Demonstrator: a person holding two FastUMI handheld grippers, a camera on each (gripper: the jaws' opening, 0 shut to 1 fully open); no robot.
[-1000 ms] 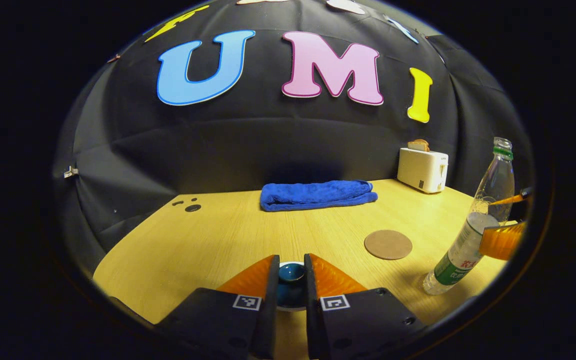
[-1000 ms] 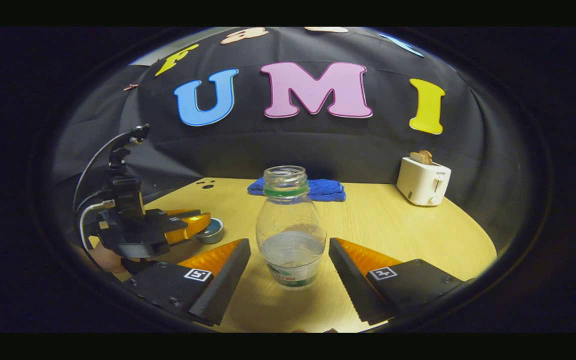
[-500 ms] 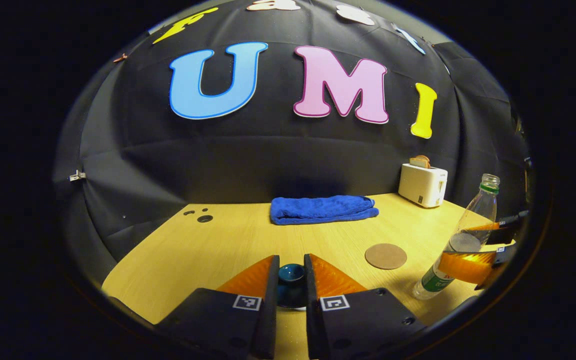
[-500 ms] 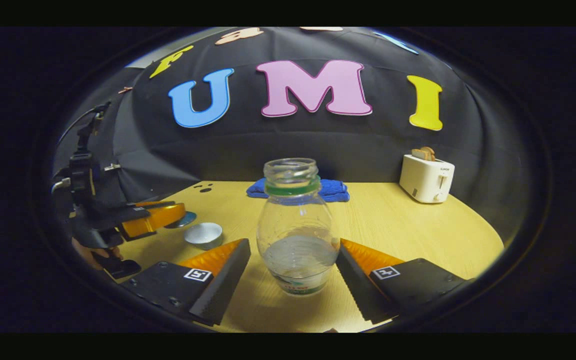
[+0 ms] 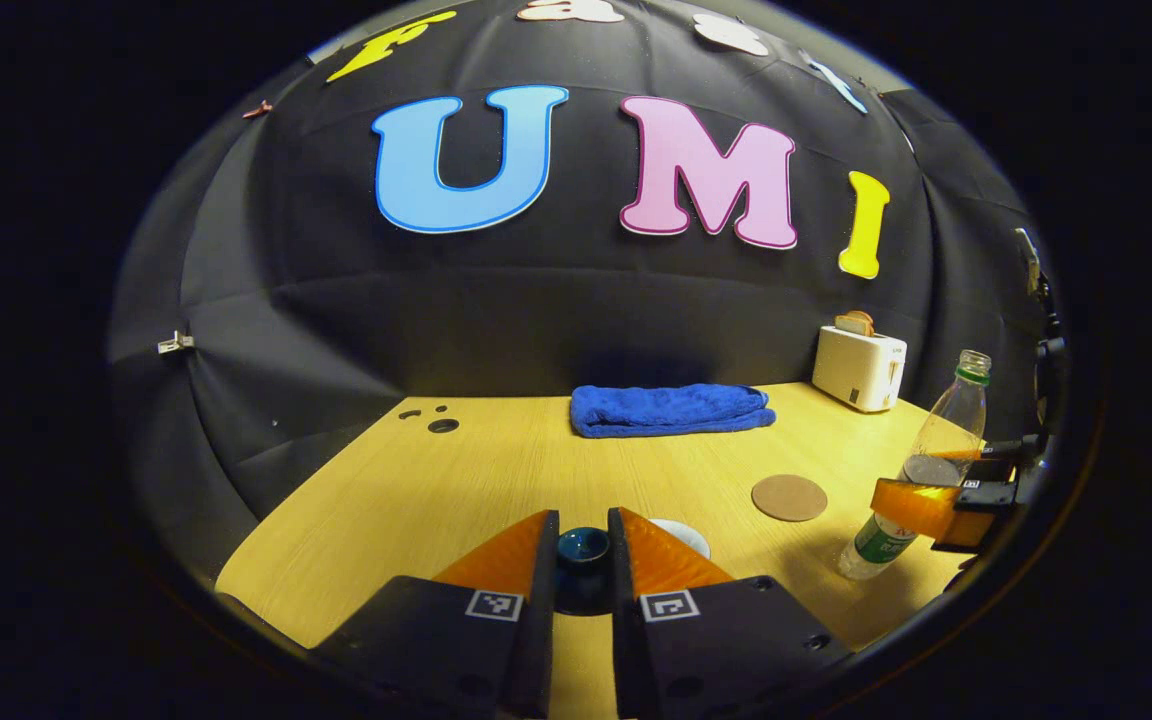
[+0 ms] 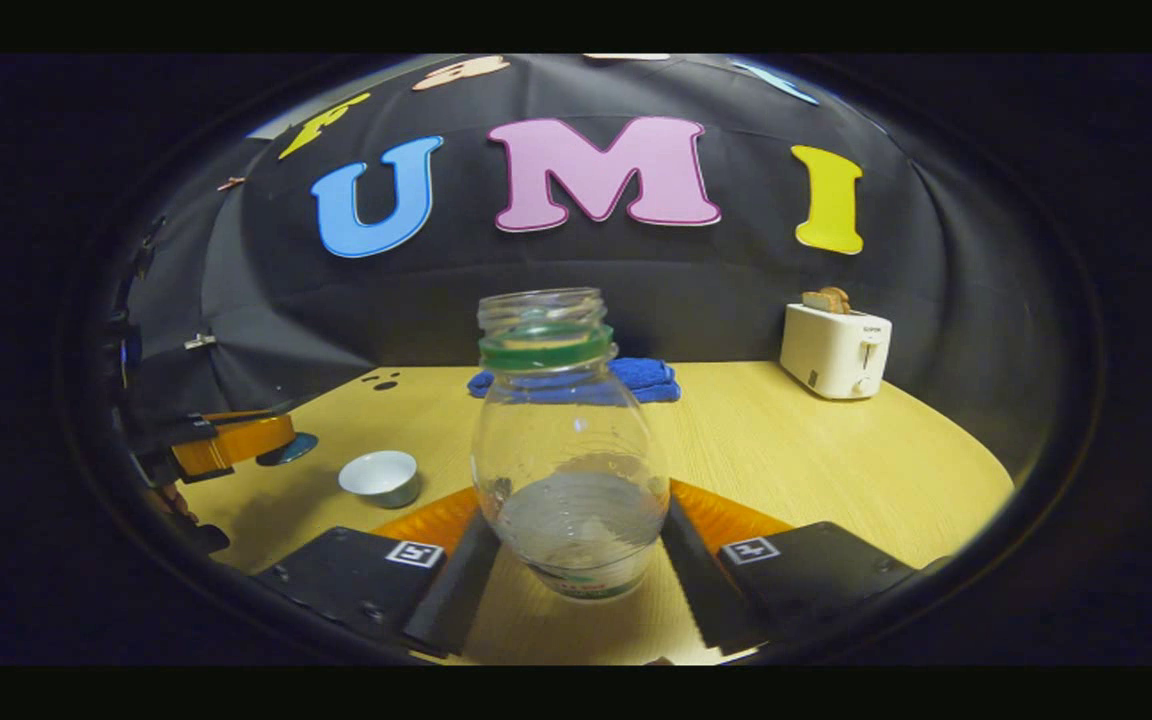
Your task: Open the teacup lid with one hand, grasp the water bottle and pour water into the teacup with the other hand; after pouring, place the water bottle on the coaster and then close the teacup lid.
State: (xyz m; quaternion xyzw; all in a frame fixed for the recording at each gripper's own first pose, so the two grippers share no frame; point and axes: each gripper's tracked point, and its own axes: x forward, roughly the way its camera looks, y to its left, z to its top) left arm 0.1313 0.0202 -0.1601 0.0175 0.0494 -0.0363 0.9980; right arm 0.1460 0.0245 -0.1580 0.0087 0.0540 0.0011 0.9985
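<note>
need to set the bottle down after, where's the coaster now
In the left gripper view the coaster lies flat on the table, right of centre, between the blue towel and the bottle.

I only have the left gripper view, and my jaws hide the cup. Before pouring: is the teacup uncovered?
Observer: Yes. The teacup stands open on the table, the lid held to one side, apart from it.
Operator: Anything inside?
Observer: It looks empty, white inside.
Operator: Is the bottle gripped?
Observer: The right gripper's jaws press both sides of the water bottle.
</note>
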